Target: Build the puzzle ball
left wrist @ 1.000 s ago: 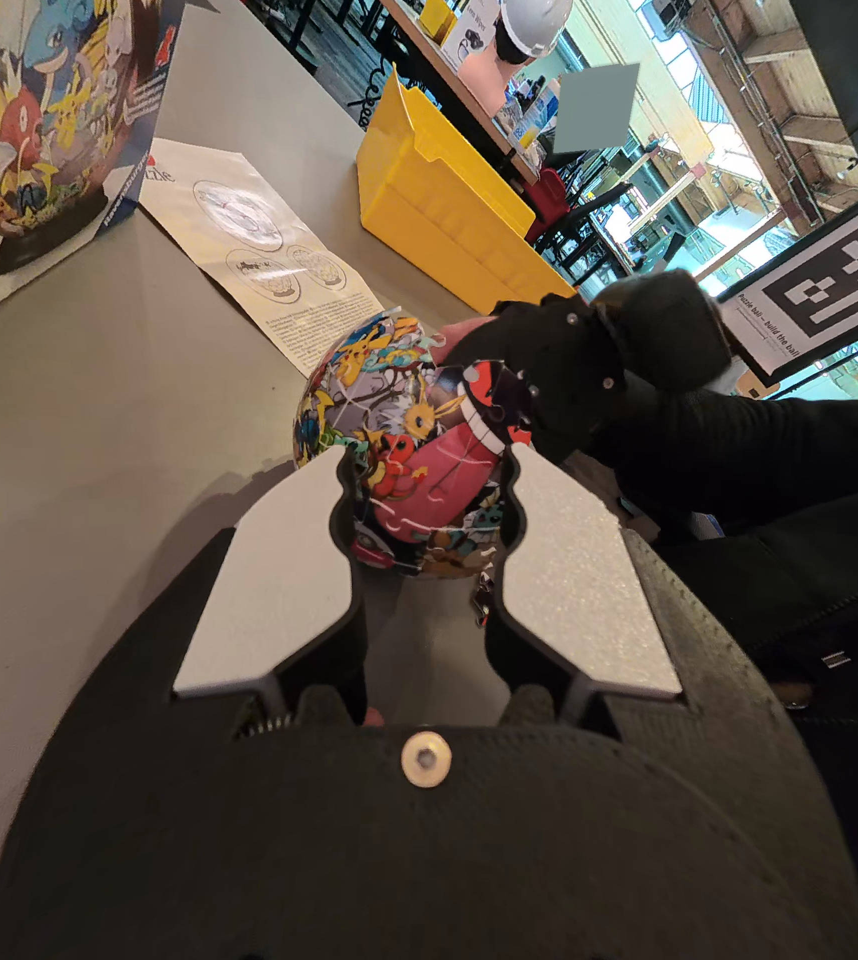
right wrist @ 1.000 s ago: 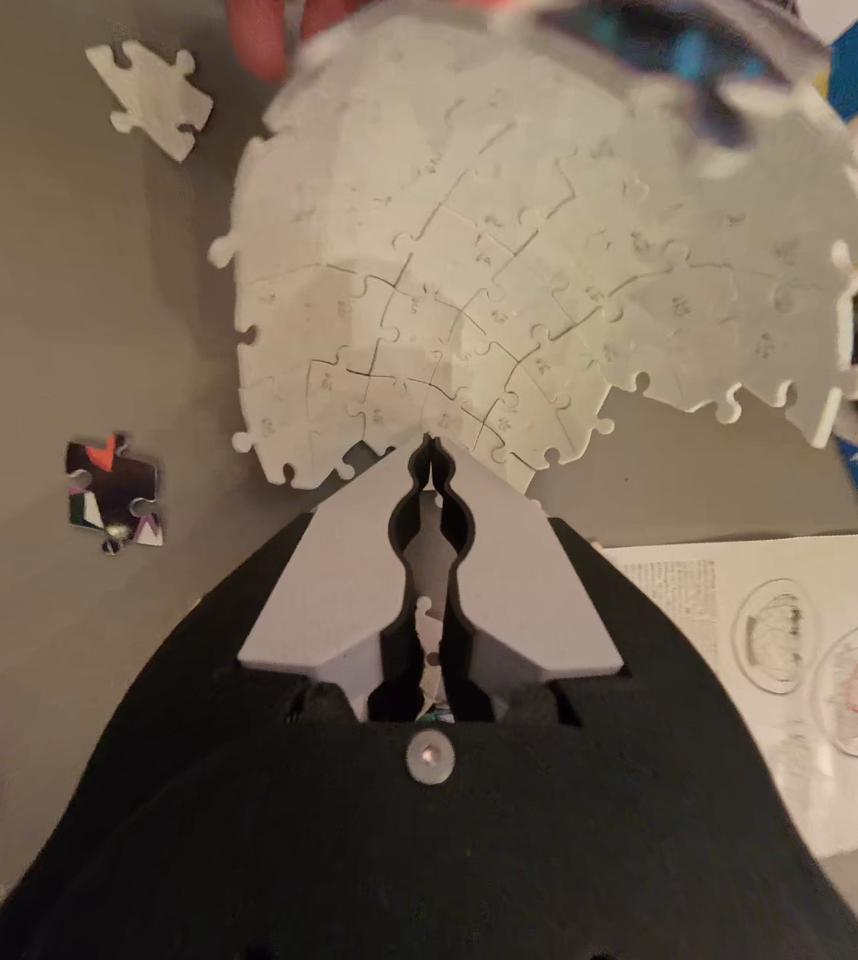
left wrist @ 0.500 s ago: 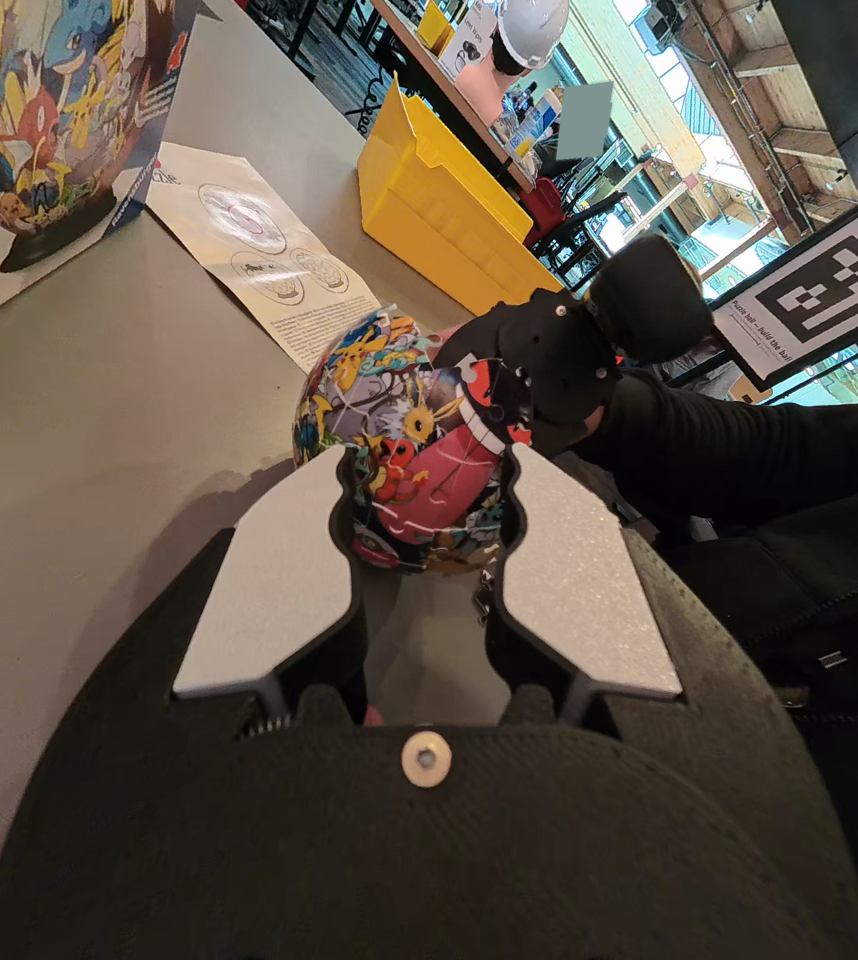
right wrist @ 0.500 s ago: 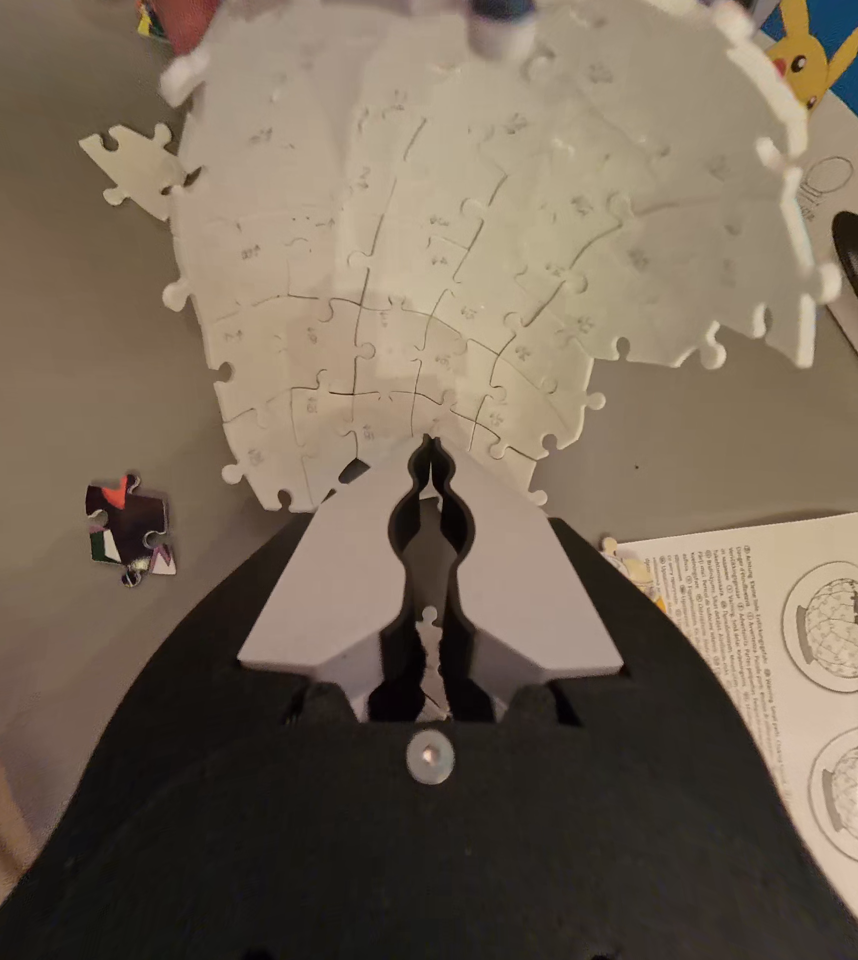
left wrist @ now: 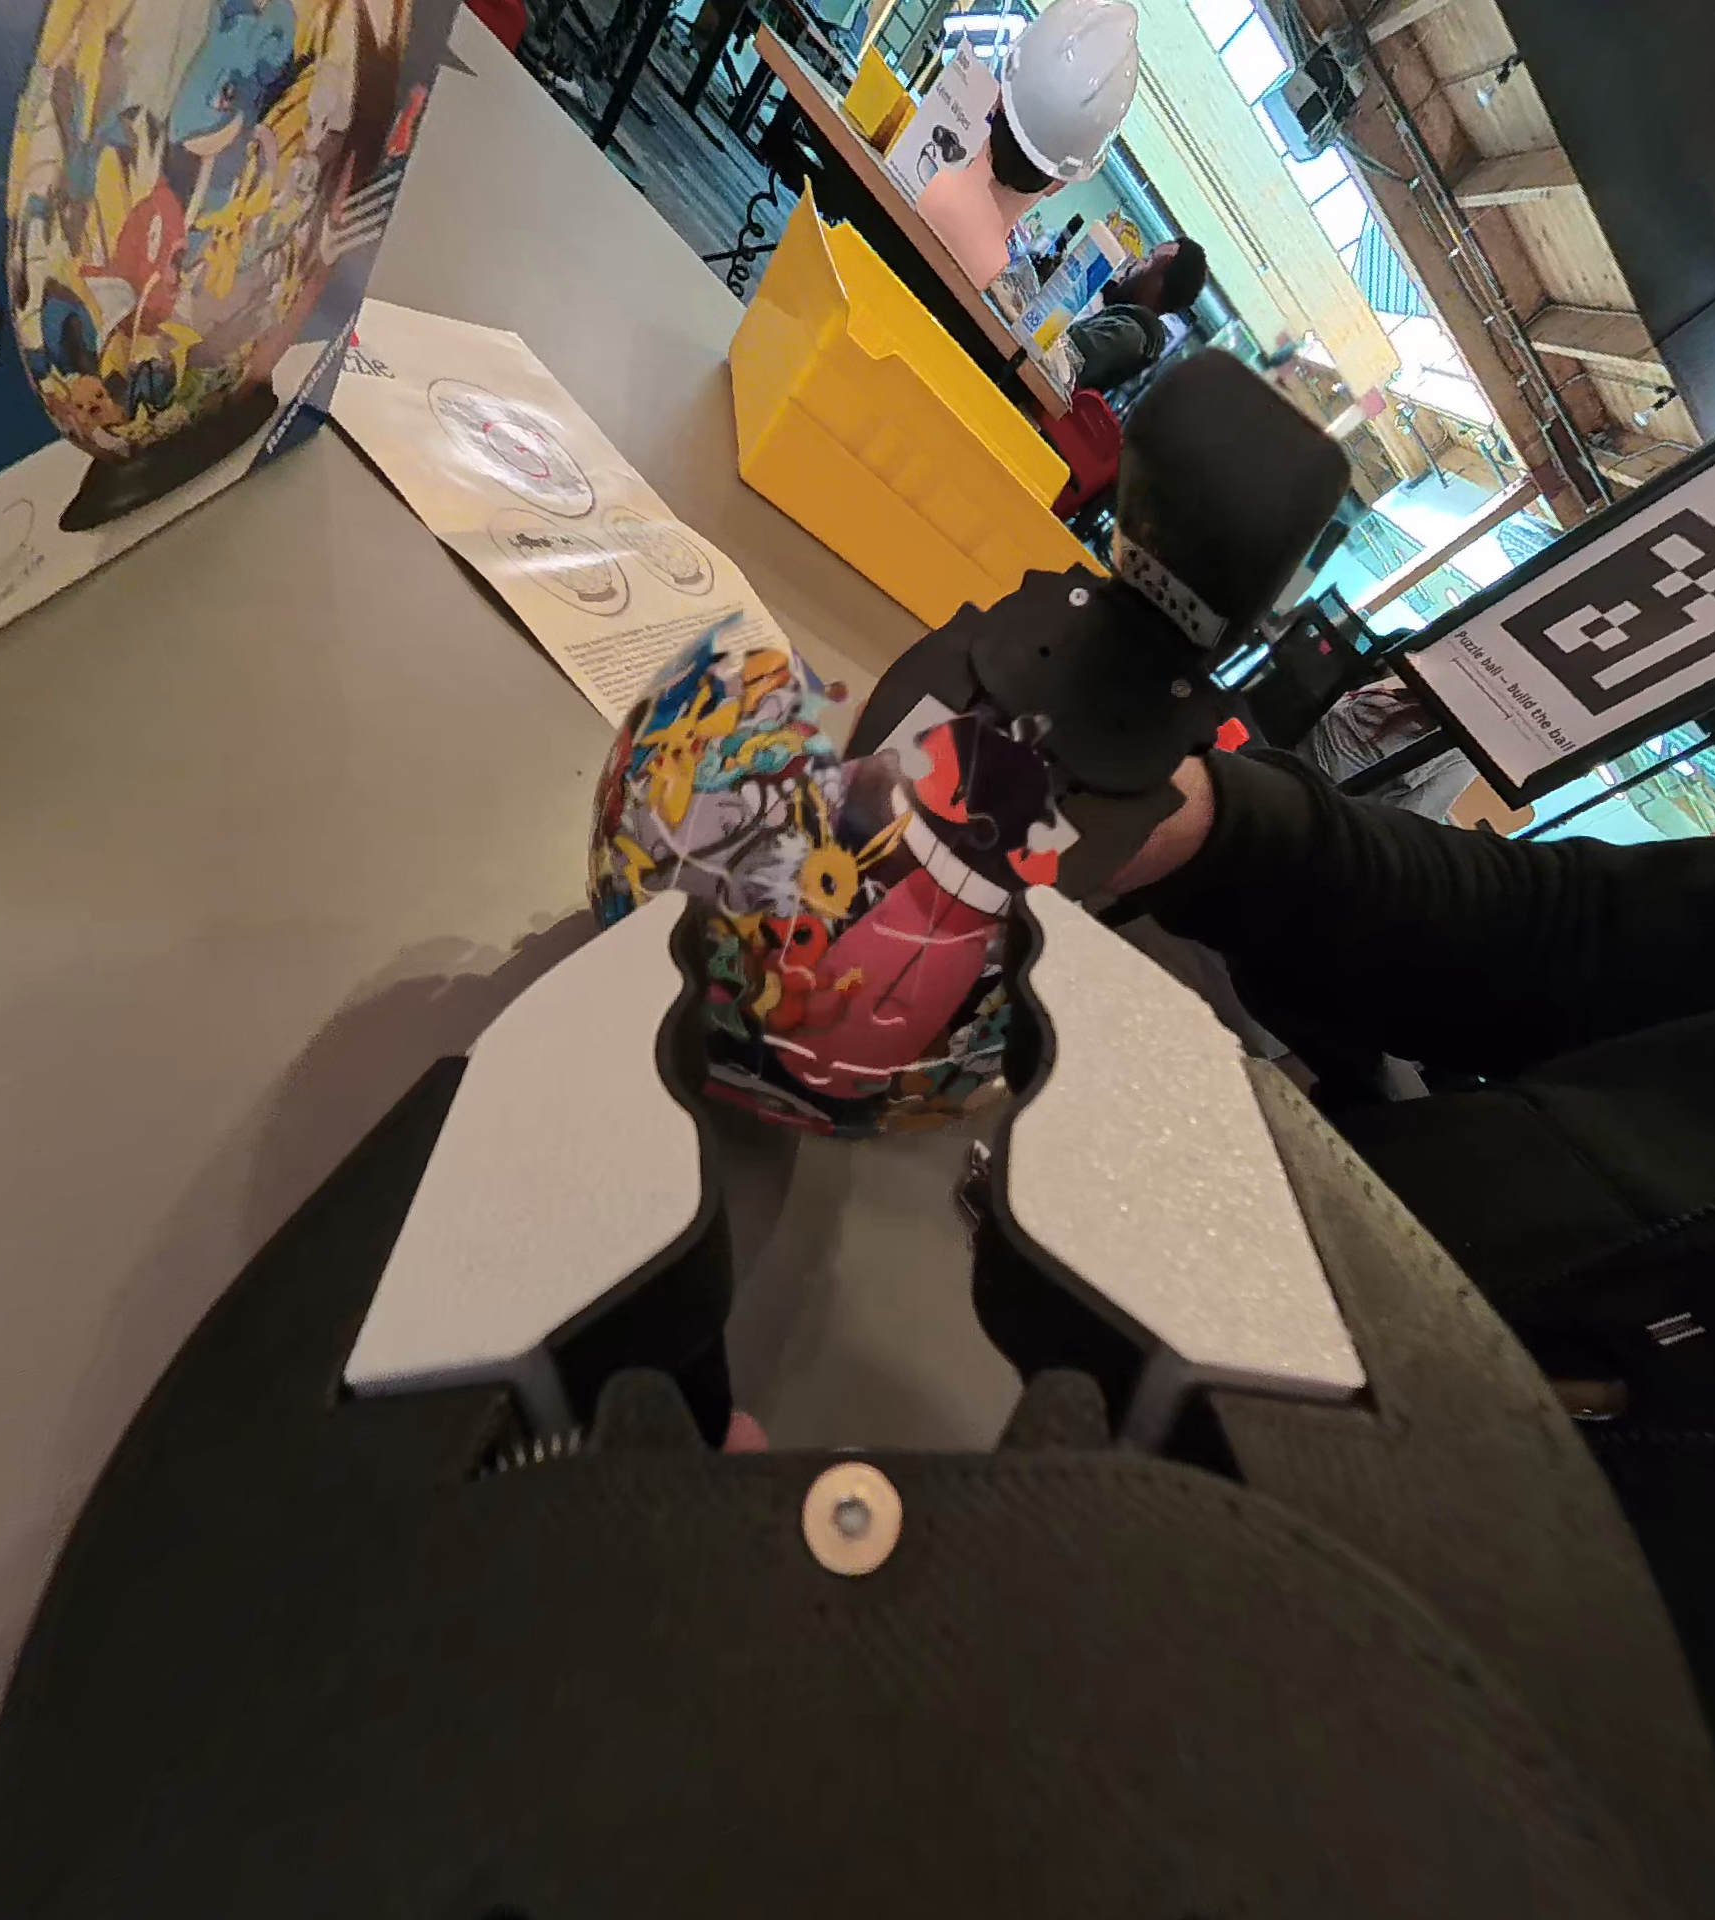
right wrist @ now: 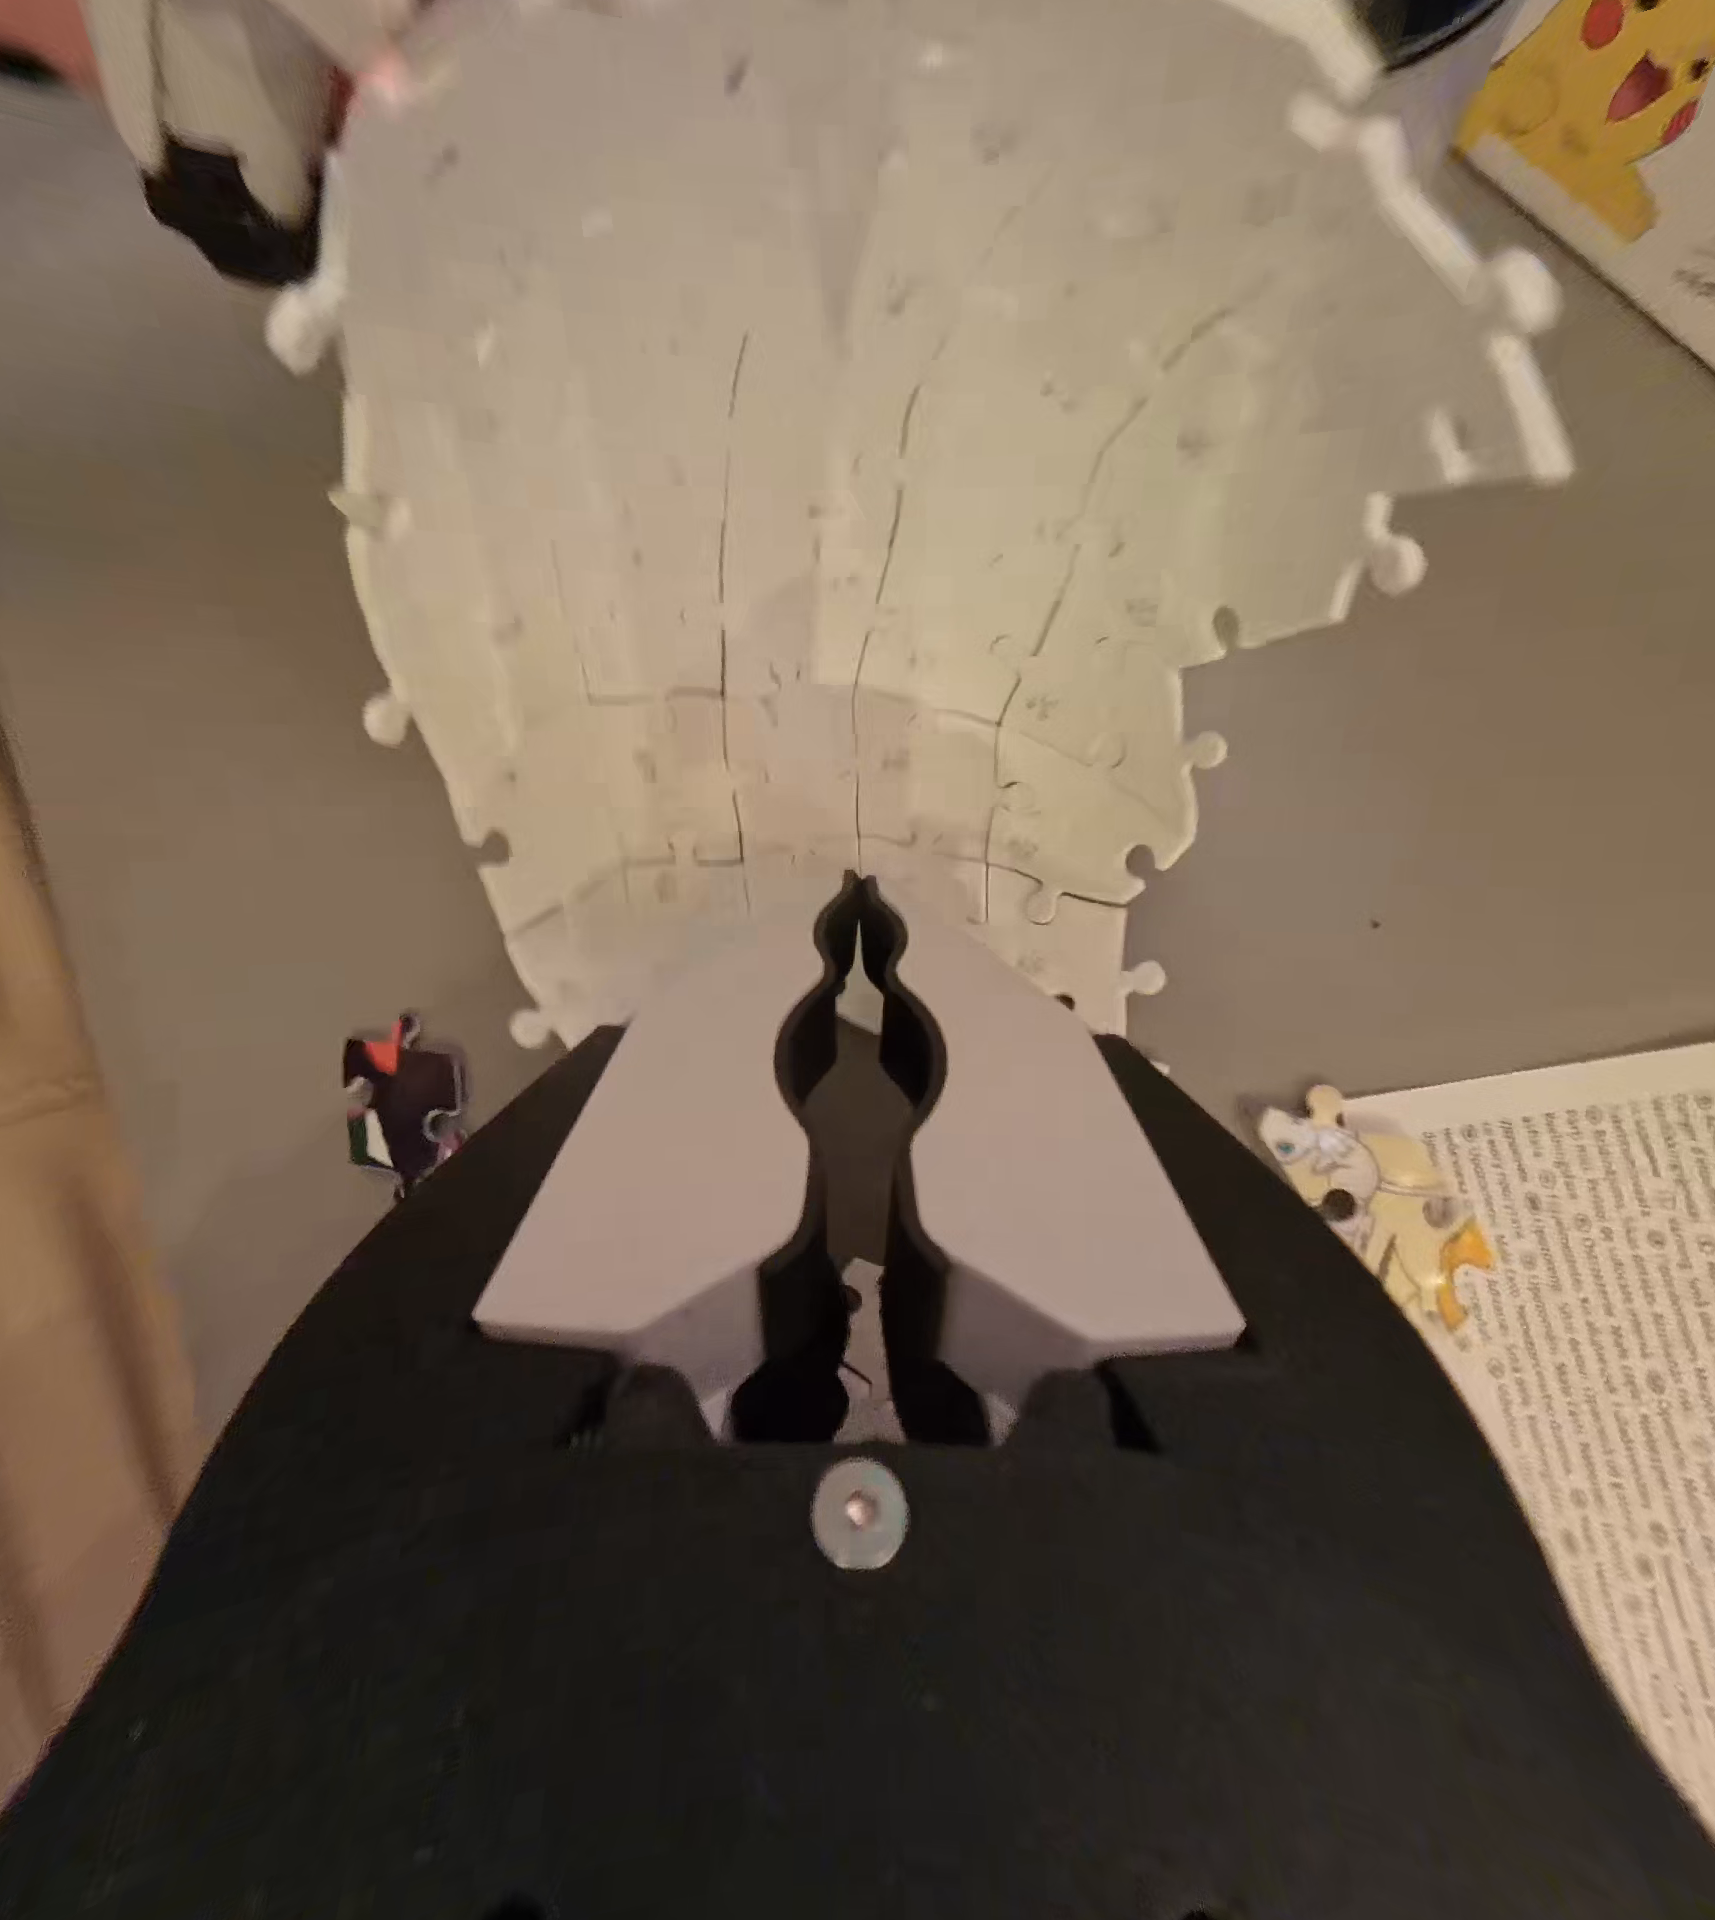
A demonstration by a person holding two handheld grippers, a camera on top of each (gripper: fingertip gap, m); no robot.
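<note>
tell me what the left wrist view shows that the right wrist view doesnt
Only the left wrist view shows the puzzle ball's printed outside, the yellow bin and the left claw straddling the ball. Only the right wrist view shows the ball's white inside, two loose pieces on the table and the right claw's tips pinched on the shell's edge. Both show the ball and the instruction sheet.

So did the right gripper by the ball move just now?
Yes. The right gripper swung its back end up toward the yellow bin, while its jaws stayed on the puzzle ball.
</note>
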